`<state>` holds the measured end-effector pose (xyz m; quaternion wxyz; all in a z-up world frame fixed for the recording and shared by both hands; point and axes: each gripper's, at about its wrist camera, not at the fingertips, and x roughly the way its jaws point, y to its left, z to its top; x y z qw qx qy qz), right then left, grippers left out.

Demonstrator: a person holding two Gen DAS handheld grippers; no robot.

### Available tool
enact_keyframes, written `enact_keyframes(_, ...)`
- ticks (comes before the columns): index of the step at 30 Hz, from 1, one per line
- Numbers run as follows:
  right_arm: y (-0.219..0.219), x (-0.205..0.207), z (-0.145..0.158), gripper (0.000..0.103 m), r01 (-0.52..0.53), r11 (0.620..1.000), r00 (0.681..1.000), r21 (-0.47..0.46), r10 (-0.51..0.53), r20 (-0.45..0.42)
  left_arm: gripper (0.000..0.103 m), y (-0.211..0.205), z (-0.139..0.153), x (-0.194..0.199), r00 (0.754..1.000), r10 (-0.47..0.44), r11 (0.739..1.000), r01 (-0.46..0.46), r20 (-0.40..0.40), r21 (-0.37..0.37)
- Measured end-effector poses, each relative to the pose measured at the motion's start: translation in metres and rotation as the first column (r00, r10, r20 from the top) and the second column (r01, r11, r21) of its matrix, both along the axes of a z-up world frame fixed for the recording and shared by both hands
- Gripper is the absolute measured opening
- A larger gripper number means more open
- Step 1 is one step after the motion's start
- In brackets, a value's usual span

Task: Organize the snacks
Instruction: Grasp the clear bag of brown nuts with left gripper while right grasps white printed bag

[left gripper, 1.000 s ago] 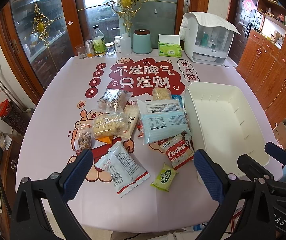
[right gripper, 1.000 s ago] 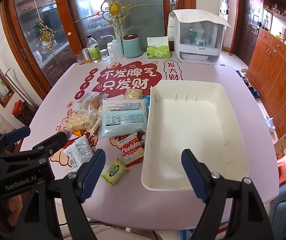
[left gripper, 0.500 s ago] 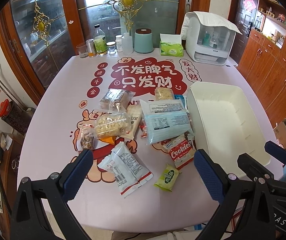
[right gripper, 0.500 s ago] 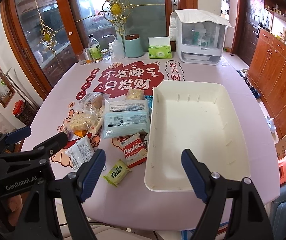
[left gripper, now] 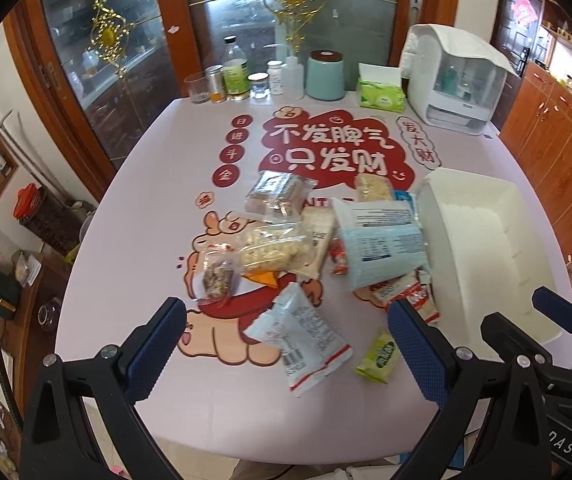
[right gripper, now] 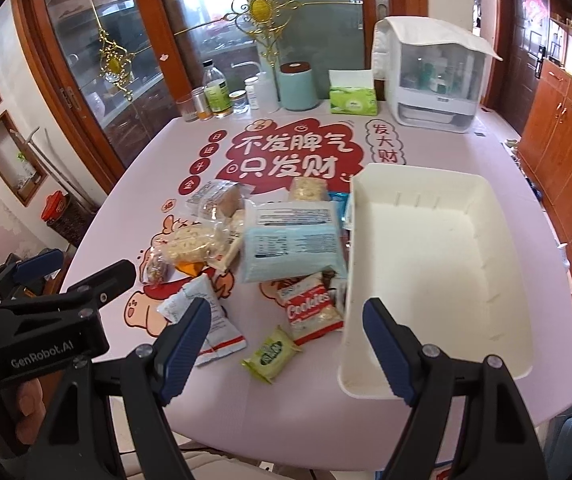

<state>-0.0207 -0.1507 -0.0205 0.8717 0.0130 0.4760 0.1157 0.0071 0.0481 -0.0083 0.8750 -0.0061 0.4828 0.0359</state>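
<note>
A pile of snack packets lies mid-table: a big light-blue bag (right gripper: pixel 291 246), a red Cookies pack (right gripper: pixel 313 310), a small green packet (right gripper: pixel 272 353), a white packet (left gripper: pixel 299 336), a clear popcorn-like bag (left gripper: pixel 272 246) and a brown nut pouch (left gripper: pixel 217 278). An empty white bin (right gripper: pixel 437 276) stands to their right; it also shows in the left wrist view (left gripper: pixel 481 248). My left gripper (left gripper: pixel 286 350) is open above the white packet at the near edge. My right gripper (right gripper: pixel 286 352) is open above the green packet, beside the bin's near left corner.
Bottles and jars (left gripper: pixel 238 80), a teal canister (left gripper: pixel 324 76), a green tissue box (left gripper: pixel 381 94) and a white appliance (left gripper: pixel 457 80) line the table's far edge. Glass doors stand behind; wooden cabinets (right gripper: pixel 565 128) are to the right. The left gripper's body (right gripper: pixel 42 312) shows at the right view's left.
Both grippers have moved forward and left toward the snack pile; the packets now look closer. Both stay open and nothing on the table has moved.
</note>
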Motion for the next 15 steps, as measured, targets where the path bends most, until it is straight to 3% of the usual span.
enact_keyframes(6,0.019,0.008,-0.007,0.079,-0.021,1.0,0.999,0.014,0.021,-0.028,0.1,0.035,-0.006,0.008,0.999,0.04,0.999,-0.04,-0.023,0.0)
enact_keyframes(15,0.06,0.029,-0.03,0.079,-0.109,0.993,0.986,0.053,0.115,-0.122,0.1,0.088,-0.032,0.021,0.997,0.035,0.997,-0.03,-0.064,0.075)
